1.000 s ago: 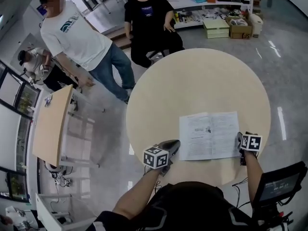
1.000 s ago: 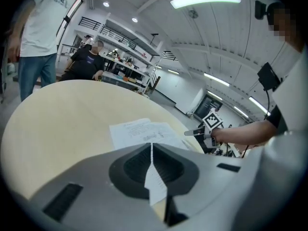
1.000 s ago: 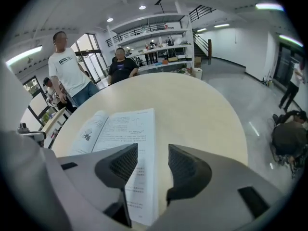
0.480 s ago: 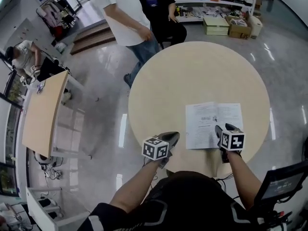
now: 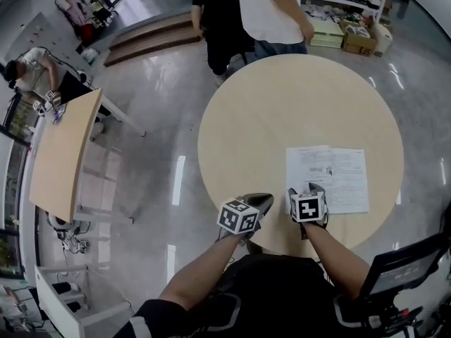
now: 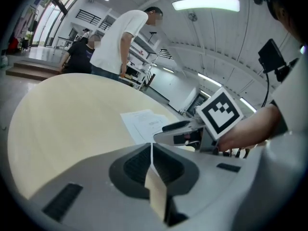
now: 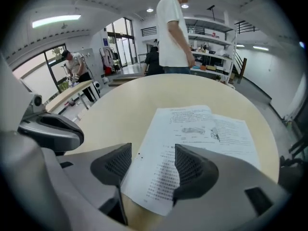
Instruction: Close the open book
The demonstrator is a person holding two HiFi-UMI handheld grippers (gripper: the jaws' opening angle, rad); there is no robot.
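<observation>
The open book lies flat on the right half of the round beige table, white printed pages up. My right gripper hangs over the book's near left corner. In the right gripper view the jaws stand apart, having just been opening, with the corner of the left page lying between them, untouched by the pads. My left gripper hovers at the table's near edge, left of the book. Its jaws are shut with nothing in them. From there the book shows beyond the right gripper.
A person in a white shirt stands at the table's far edge, another in black beside. A wooden side table stands to the left on the shiny floor. Shelves with boxes line the back.
My right gripper has swung from the book's right edge across to its near left corner. The left gripper shifted slightly. The person in white walked round to the table's far side.
</observation>
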